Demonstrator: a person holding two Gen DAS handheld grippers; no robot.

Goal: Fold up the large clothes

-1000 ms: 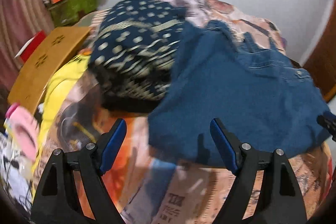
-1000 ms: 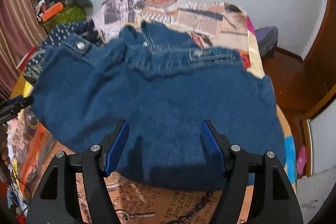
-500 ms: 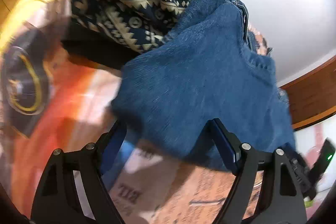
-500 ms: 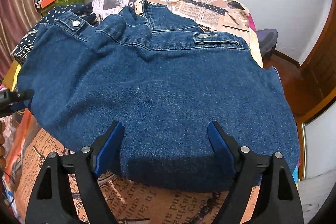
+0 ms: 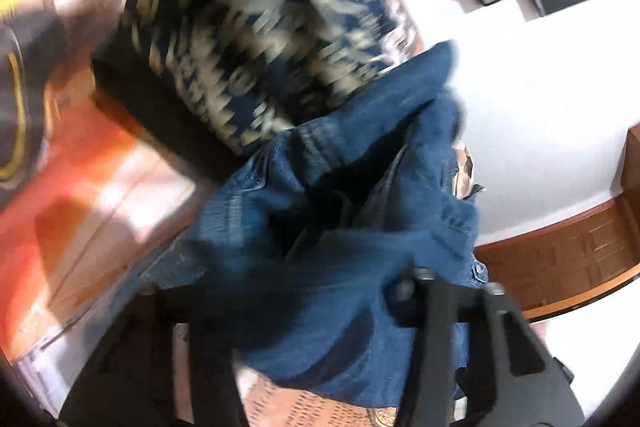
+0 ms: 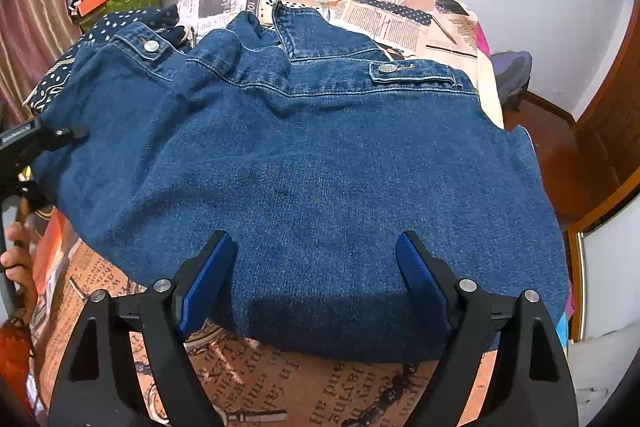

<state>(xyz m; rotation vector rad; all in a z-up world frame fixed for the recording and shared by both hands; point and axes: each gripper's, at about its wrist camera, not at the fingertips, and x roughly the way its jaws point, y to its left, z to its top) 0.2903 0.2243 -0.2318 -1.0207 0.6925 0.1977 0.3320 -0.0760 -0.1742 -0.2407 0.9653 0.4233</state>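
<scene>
left hand-held gripper [image 5: 316,307] has just been closing on the jacket's [image 6: 320,163] edge (bunched between its jaws); right hand-held gripper [image 6: 316,279] wide; next, lift and fold across.

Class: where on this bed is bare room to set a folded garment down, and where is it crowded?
Free: the newspaper-print bedsheet beyond the denim jacket collar. Crowded: the left side, where the patterned navy garment lies against the jacket.

A bed [image 6: 448,27] in newspaper-print sheet bears a denim jacket [image 6: 320,179] — patterned navy cloth [image 6: 132,21] beside it.
</scene>
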